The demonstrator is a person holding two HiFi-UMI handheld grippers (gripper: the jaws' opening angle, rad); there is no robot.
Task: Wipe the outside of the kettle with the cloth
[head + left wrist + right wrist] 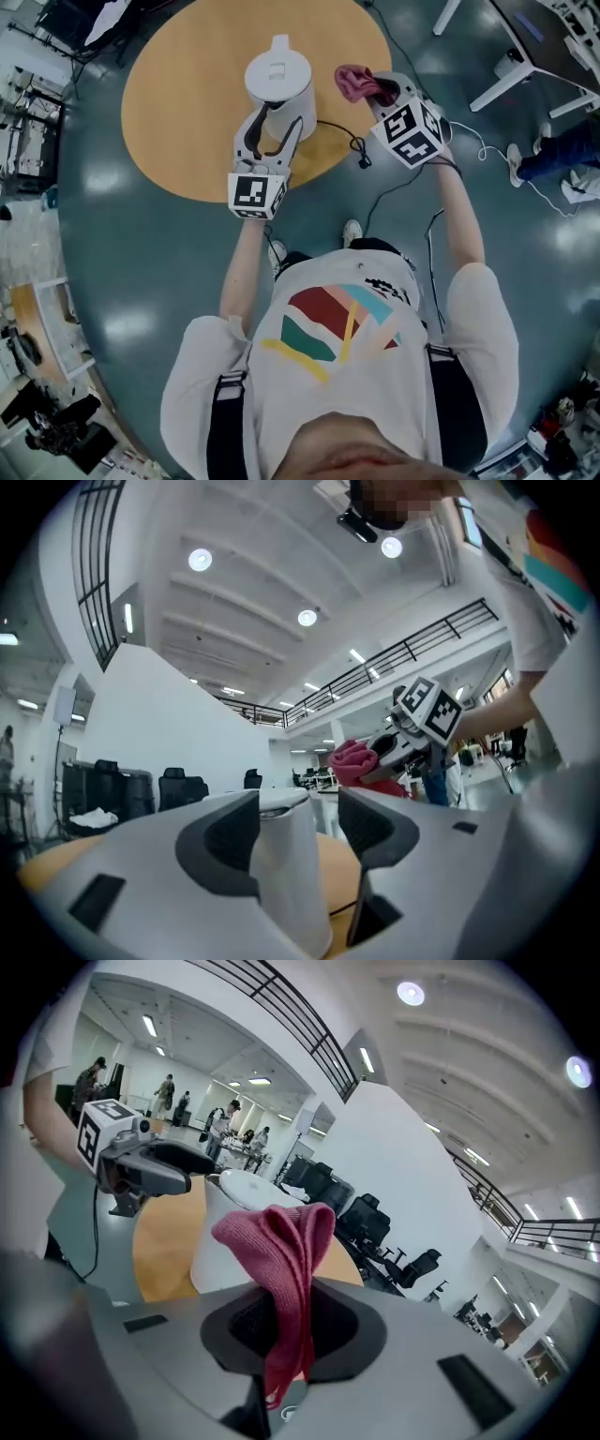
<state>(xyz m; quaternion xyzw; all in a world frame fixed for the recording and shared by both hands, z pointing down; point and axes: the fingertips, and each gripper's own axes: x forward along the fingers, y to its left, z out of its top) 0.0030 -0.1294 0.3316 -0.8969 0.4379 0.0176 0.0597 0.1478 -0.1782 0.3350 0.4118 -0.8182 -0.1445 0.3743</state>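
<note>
The white kettle (279,80) is standing on the near part of the round wooden table (178,103), its black cable (349,139) trailing off the table's right edge toward the blue-grey floor (131,272).

The left gripper (273,127) is reaching in from the near side, its jaws standing apart. In the left gripper view the kettle's body (292,874) is showing in the gap of the gripper (298,822), lying close against the left jaw with a gap showing before the right one. Whether the pad is touching it cannot be told.

The right gripper (382,94) is hovering just to the right of the kettle, above the table's right edge. Its jaws are pinching together on a pink-red cloth (356,82). In the right gripper view the cloth (281,1241) is bunching up above the jaws of the gripper (291,1321) and hanging down between them, with the kettle (230,1232) sitting just behind it and to the left. The cloth is not touching the kettle in the head view.
</note>
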